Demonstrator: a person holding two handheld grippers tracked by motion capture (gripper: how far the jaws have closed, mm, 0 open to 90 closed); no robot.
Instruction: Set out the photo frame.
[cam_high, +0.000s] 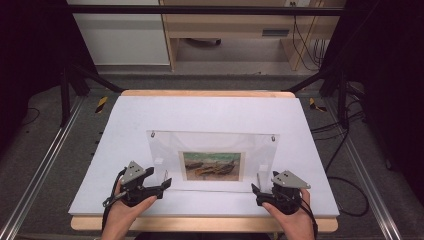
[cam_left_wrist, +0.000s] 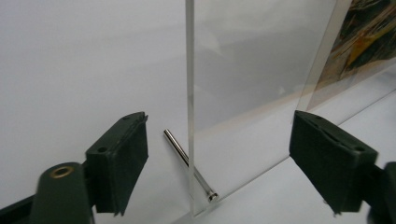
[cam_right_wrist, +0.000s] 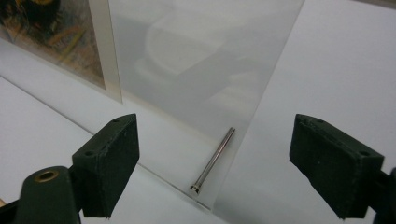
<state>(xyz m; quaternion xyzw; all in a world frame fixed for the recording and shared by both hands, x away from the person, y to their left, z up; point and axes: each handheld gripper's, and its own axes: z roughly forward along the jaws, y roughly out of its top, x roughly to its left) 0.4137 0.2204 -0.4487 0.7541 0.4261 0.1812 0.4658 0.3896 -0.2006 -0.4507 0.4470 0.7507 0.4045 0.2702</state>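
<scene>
Near edge of white table sheet (cam_high: 210, 205): left gripper (cam_high: 161, 186) and right gripper (cam_high: 256, 191), one at each lower corner of clear upright acrylic picture frame (cam_high: 212, 145). Both spread wide, gripping nothing; pads clear of the panel. Frame standing upright mid-table on thin metal leg pins, small painted boat print (cam_high: 212, 166) sandwiched at centre.

Judged step: letting go after setting the frame upright. Best done by backing both grippers straight out toward the near edge, level, no sideways drift, since a pad brushing the panel edge could tip it.

Left gripper view: panel edge (cam_left_wrist: 189, 107) between the open jaws, silver pin (cam_left_wrist: 189, 164) poking through the lower corner. Right gripper view: matching pin (cam_right_wrist: 212, 161) through the opposite corner. High view lacks that pin detail, but gives whole frame, top screws, wooden table edge (cam_high: 200, 93) beyond.
</scene>
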